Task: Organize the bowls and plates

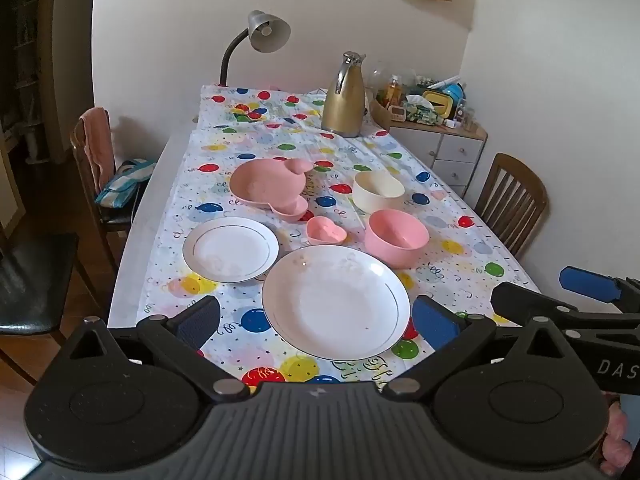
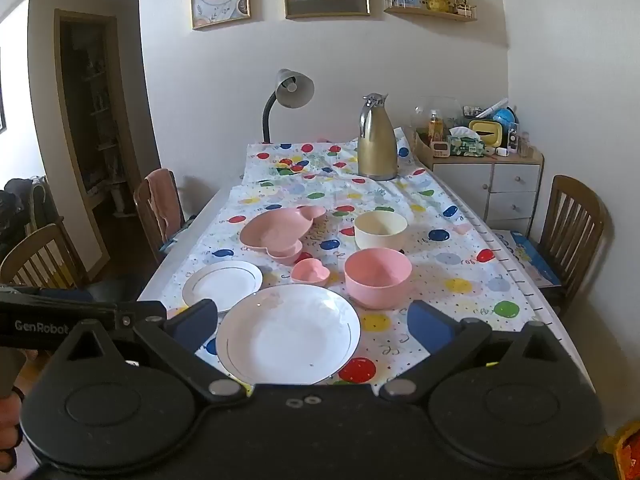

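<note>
On the balloon cloth [image 2: 460, 268] I see the big plate [image 2: 288, 334] nearest me, at 6 o'clock of the spread. From it, the small plate [image 2: 223, 286] lies at 10, the heart dish [image 2: 310, 271] at 12, the pink bowl [image 2: 378, 278] at 1, all apart. Farther back sit the pink tray [image 2: 280, 230] and cream bowl [image 2: 380, 230]. My left gripper [image 1: 316, 320] and right gripper [image 2: 312, 326] both hover wide apart, holding nothing.

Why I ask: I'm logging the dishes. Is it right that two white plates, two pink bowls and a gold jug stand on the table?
Not quite: only one round bowl is pink; the other is cream, as the right wrist view shows. The two white plates and gold jug are right.
</note>
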A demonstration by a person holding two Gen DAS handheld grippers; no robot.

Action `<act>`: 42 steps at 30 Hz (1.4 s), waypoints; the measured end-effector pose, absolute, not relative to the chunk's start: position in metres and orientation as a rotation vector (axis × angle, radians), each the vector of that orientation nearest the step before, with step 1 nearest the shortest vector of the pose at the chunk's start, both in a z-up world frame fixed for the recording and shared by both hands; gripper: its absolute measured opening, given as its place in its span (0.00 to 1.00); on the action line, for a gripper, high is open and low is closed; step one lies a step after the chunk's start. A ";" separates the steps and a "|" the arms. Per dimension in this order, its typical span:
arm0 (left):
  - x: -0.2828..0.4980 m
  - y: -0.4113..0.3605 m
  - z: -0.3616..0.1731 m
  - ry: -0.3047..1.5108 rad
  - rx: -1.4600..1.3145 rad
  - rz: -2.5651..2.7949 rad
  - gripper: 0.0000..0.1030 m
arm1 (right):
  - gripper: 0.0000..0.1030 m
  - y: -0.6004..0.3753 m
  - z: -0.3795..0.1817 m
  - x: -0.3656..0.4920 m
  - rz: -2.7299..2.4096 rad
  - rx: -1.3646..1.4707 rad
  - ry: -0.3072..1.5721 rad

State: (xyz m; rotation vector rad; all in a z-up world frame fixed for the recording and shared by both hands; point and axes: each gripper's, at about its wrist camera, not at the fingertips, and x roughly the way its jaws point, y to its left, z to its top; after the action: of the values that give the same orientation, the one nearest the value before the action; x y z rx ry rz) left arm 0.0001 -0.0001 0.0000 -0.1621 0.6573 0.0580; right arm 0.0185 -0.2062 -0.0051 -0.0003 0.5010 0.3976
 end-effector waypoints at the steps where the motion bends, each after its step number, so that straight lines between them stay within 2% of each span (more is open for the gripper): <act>1: 0.000 0.000 0.000 0.657 -0.164 0.057 1.00 | 0.99 -0.207 -0.005 0.018 0.398 0.003 0.498; 35: -0.002 0.004 0.004 0.653 -0.138 0.115 1.00 | 0.94 -0.204 -0.009 0.028 0.424 0.020 0.494; 42: 0.000 0.002 0.004 0.650 -0.135 0.117 1.00 | 0.87 -0.207 -0.011 0.034 0.434 0.021 0.499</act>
State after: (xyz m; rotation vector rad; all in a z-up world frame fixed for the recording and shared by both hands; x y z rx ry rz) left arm 0.0000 0.0020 0.0039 -0.1351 0.6500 0.1168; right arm 0.0341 -0.2075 -0.0107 0.0211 0.4986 0.4340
